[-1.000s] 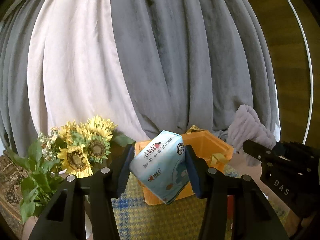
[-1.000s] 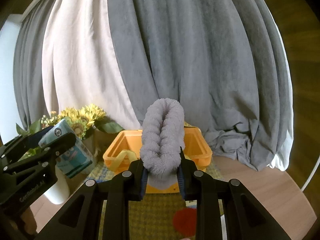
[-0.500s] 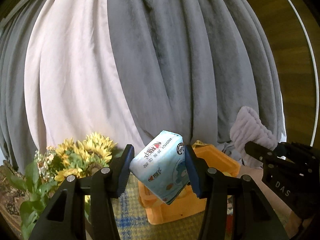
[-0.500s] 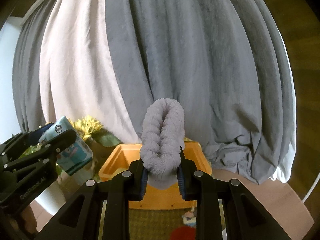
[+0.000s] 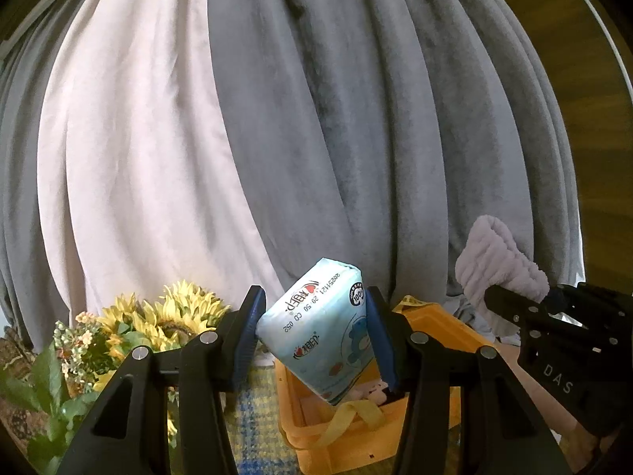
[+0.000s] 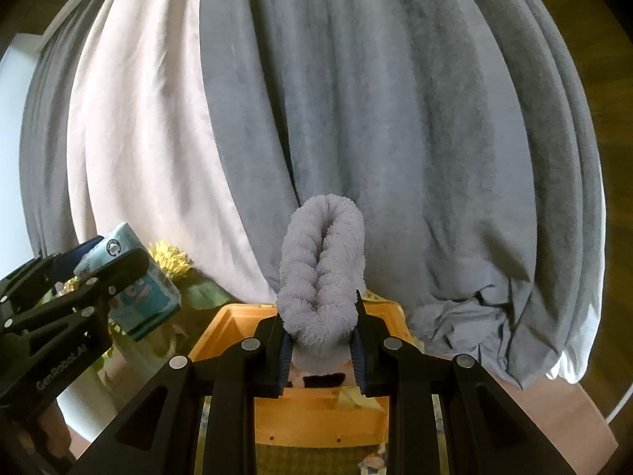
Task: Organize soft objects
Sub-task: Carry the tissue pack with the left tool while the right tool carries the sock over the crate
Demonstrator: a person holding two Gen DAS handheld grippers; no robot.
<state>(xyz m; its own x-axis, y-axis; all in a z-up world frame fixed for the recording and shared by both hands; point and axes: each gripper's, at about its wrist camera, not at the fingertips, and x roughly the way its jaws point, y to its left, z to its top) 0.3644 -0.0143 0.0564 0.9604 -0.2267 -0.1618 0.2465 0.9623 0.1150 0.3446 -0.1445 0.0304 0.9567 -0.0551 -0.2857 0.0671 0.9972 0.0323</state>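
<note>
Left gripper [image 5: 312,340] — clamped on tissue pack [image 5: 320,336] | right gripper [image 6: 319,340] — clamped on folded grey towel [image 6: 322,265], upright | orange basket [image 6: 316,415] — below and ahead of both, right nearer centre | 2 items airborne

The tissue pack [image 5: 320,328] is showing a glossy, smooth plastic film wrapper, slightly crinkled. The rolled towel [image 6: 321,273] is looking like fluffy, nubbly terry cloth, matt lilac-grey. The orange basket [image 6: 316,415] is appearing as smooth hard plastic with a dull sheen. The curtains [image 5: 316,138] are hanging as soft matt fabric, and the tablecloth [image 5: 257,435] is looking coarsely woven.
</note>
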